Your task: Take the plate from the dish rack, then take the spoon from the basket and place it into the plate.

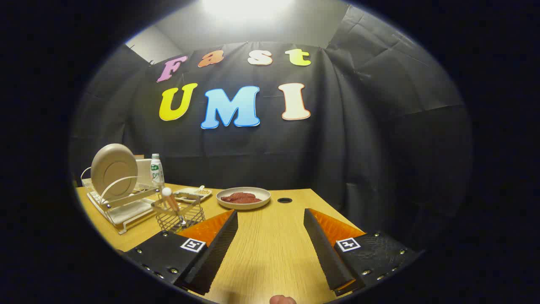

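Wooden table (270,249) under the tongs (271,221), which hang spread wide with nothing between the fingers — bare tabletop in the gap. Beyond the left finger stands a wire basket (179,216) with the spoon (170,199) upright in it, pale rounded end up. Just behind the basket sits the white dish rack (122,204), a beige plate (114,171) standing on edge in its wires. A small bottle (157,169) stands beside the rack. Farther ahead of the fingers — a shallow bowl (243,197) holding something reddish, near a round hole (284,200) in the table.
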Motion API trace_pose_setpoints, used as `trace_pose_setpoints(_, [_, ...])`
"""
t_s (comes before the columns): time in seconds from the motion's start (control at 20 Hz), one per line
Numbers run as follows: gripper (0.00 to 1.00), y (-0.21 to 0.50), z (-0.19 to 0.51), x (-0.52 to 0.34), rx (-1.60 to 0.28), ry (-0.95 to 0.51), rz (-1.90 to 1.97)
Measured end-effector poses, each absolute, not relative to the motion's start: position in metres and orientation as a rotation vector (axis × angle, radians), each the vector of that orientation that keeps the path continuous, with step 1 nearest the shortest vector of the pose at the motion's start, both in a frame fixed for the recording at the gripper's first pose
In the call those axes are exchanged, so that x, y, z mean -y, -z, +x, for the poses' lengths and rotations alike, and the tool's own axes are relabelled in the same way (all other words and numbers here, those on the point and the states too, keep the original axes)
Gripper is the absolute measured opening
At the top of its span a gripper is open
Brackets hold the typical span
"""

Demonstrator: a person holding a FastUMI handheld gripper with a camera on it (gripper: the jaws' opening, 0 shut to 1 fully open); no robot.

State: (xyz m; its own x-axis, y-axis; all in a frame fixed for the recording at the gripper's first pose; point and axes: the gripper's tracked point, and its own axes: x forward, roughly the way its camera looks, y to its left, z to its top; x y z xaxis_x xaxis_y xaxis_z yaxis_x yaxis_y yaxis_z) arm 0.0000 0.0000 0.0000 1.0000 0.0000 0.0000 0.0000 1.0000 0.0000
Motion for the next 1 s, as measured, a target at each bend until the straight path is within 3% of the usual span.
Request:
trace_pose_setpoints(0.45, [0.97, -0.138, -0.031, -0.066, 0.053, -0.018, 0.001])
trace_pose_setpoints(1.0, [0.97, -0.207, -0.048, -0.126, 0.027, 0.023, -0.004])
